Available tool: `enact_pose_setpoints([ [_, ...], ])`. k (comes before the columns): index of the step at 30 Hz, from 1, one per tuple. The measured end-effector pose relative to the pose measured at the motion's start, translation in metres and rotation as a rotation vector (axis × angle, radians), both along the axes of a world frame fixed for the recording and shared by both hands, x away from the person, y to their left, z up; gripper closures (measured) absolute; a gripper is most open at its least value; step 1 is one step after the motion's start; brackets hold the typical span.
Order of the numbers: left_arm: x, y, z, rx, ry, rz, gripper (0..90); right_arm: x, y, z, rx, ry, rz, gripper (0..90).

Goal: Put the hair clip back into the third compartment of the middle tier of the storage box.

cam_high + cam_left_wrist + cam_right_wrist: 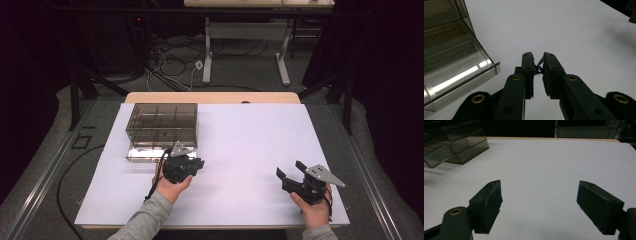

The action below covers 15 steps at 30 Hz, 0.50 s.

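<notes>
A person is holding a hand-held gripper in each hand over a white counter (240, 140). The left hand-held gripper (196, 164) is sitting just beside the front right corner of a clear smoky plastic organizer box (161, 129); its jaws are nearly closed, pinching a tiny dark object (538, 68) too small to identify. The right hand-held gripper (289, 170) is hovering well apart on the right, jaws spread wide and holding nothing.

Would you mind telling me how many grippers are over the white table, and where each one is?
2. The left gripper is beside the open smoky compartment box, pinching something small and dark. The right gripper hovers open near the table's right front.
</notes>
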<state>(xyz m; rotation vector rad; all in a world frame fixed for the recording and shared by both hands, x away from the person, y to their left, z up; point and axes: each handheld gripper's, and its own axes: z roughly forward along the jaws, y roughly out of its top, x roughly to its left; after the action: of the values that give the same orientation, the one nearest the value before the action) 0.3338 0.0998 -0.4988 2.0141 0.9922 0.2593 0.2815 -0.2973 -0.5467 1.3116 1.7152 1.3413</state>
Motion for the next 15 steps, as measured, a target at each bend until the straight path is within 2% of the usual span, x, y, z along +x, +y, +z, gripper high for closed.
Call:
enact_pose_setpoints([
  [15,0.004,0.013,0.009,-0.057,-0.024,0.082,79.6,0.001,0.000,-0.001,-0.006,-0.003,-0.003,19.9],
])
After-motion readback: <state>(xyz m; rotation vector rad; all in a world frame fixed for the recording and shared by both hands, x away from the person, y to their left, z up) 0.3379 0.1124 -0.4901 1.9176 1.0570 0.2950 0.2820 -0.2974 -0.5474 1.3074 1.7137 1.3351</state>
